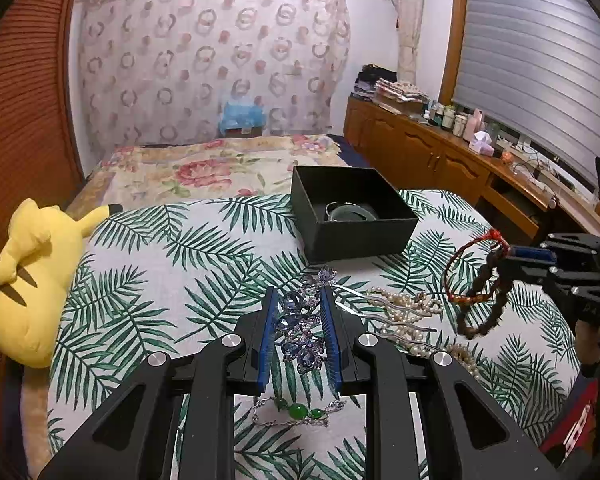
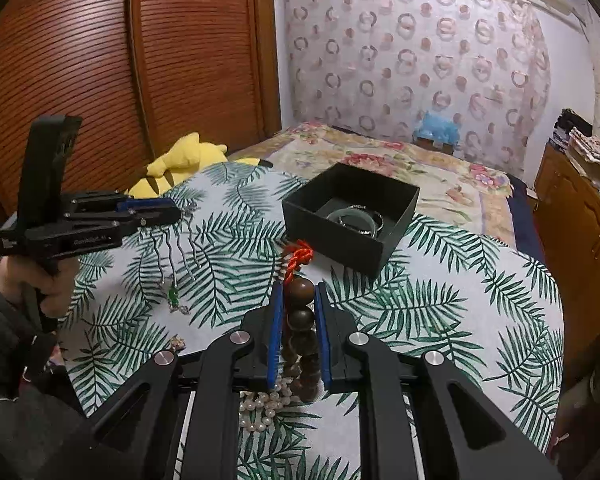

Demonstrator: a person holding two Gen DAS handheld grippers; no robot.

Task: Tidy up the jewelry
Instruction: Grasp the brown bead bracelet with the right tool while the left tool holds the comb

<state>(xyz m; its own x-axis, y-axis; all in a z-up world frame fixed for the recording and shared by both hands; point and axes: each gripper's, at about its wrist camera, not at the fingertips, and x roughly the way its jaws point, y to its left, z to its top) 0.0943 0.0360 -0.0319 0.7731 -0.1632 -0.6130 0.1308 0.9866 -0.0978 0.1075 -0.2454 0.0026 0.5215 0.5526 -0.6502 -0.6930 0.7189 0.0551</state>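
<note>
Wooden bead bracelet (image 2: pixel 300 320) was clamped in my right gripper (image 2: pixel 299 292), left gripper (image 1: pixel 300 300) pinching the hair comb (image 1: pixel 300 328), both short of the black box (image 2: pixel 396 216), so dangling loops could've snagged the pearls (image 2: pixel 260 404).

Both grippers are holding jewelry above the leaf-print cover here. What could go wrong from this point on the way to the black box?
1. The right gripper pinches the wooden bead bracelet by a few beads, with a red cord bracelet dangling alongside; either could slip off or snag the pearl necklace below.
2. The left gripper holds the blue gem hair comb; its long prongs may catch the black box rim, or strike the bangle inside.
</note>
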